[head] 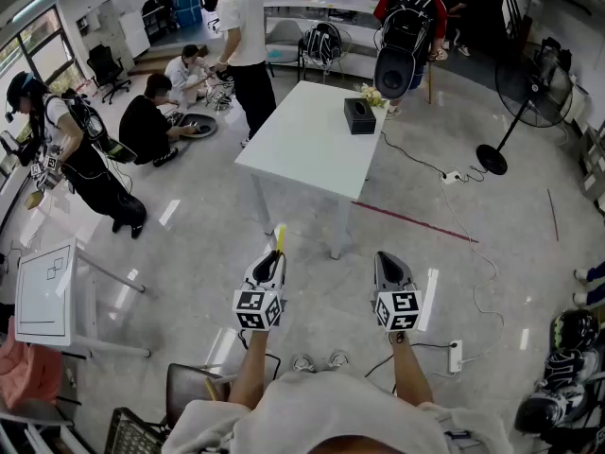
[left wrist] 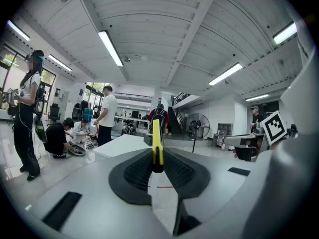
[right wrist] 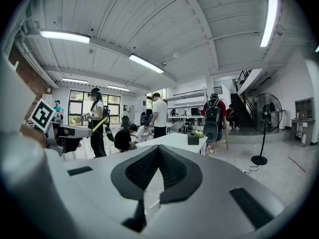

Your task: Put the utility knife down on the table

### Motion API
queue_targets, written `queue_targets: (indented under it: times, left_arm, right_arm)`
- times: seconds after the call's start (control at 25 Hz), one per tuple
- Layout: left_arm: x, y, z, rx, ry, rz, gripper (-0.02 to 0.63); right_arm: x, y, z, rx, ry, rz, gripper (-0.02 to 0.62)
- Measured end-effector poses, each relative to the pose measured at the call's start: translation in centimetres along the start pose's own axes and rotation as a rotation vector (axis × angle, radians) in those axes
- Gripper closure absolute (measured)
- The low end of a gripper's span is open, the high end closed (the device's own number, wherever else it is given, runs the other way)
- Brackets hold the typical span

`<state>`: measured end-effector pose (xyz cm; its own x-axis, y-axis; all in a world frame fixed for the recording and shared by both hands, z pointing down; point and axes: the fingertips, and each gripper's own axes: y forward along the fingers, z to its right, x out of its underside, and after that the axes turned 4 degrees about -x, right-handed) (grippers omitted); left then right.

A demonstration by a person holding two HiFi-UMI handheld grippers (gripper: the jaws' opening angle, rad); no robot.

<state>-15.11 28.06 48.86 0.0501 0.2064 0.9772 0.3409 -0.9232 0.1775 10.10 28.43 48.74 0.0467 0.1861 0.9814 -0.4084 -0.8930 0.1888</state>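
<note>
Carry phase, by my reading; the put-down itself is not yet begun. My left gripper (left wrist: 157, 158) has its jaws drawn in close on the utility knife (left wrist: 157, 142), with the pads pressing either flank of the yellow handle; the handle pokes out past the tips, edge-on to that gripper's camera; which end carries the blade I cannot tell. My right gripper (right wrist: 158, 151) is closed tip to tip with nothing between the pads; it is idle, held alongside the left one with a clear gap between the two. Both are out over bare floor (head: 189, 253); the white table (head: 312, 130) stands ahead, well apart from either gripper, its near corner turned toward me. A black box (head: 359, 116) sits toward the far edge of the top, and the near part is bare; a person (head: 241, 26) stands by the far left corner. The next move, as I judge it: close on the near edge; bring the left gripper over the bare part of the top, clear of the box; lower until the knife lies on or just above the surface; only then ease the jaws apart and draw back. Care is wanted; the handle is thin and may pivot or skid if let go from any height, so release low; mind the table legs on approach.
</note>
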Motion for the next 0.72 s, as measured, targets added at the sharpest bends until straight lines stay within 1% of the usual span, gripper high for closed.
queue_targets:
  times: [0.44, 0.72]
  left_arm:
    - [0.27, 0.45, 0.05, -0.001, -0.006, -0.008, 0.534]
    - [0.05, 0.88, 0.82, 0.001, -0.002, -0.01, 0.534]
  right_arm:
    - [0.38, 0.27, 0.42, -0.005, -0.009, -0.02, 0.565]
    - [-0.06, 0.33, 0.81, -0.03, 0.0, 0.003, 0.563]
